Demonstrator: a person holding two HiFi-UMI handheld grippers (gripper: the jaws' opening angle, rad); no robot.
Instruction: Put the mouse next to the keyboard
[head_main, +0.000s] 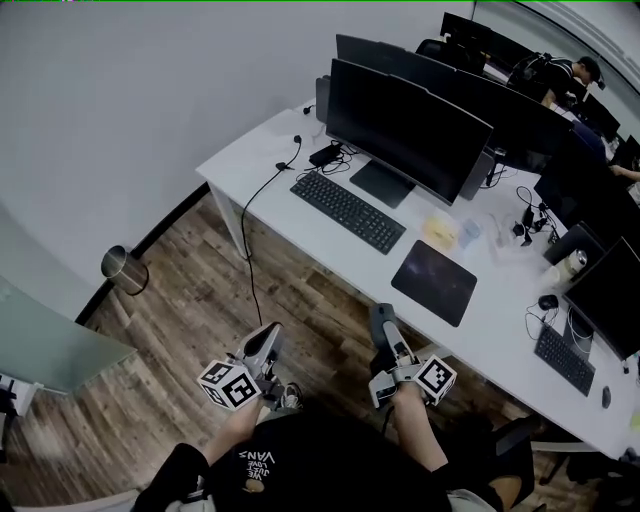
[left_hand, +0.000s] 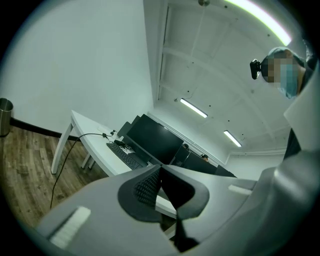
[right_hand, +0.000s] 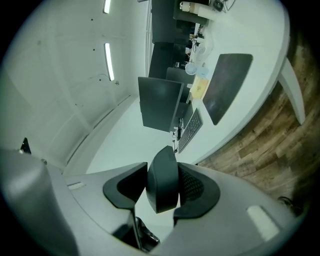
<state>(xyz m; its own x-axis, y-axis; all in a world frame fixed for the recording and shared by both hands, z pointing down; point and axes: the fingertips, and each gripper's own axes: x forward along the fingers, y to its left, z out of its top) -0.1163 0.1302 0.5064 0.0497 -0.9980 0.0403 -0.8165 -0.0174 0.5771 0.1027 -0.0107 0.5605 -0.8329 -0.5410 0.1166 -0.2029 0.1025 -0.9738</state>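
The right gripper (right_hand: 161, 192) is closed on a dark grey, rounded plastic mouse (right_hand: 162, 180). The ribbed pads press its two flanks and the shell stands on edge between them, its nose past the jaw tips. The left gripper (left_hand: 160, 186) has its jaws together with nothing between them, and it hangs level beside the other. In the head view both are carried low in front of the person. The right gripper (head_main: 385, 338) holds the mouse (head_main: 381, 320) in the air above the brown wood-plank floor (head_main: 190, 300), short of the front edge of the white desk (head_main: 250, 160) and well apart from the black flat keyboard (head_main: 348, 211). The mouse looks light and stiff, with a smooth, slightly glossy curved shell, so it is likely to slip or twist if pinched high on the dome. The present hold across the flatter side walls seems the safest place. It should be set down gently on its flat underside, since the buttons and any wheel would not take a knock well. Whether it has a cable cannot be told. On the desk a dark rectangular mouse pad (head_main: 434, 281) lies to the keyboard's right, and a wide black monitor (head_main: 405, 130) stands behind the keyboard. The bare strip between keyboard and pad looks like the natural landing spot.
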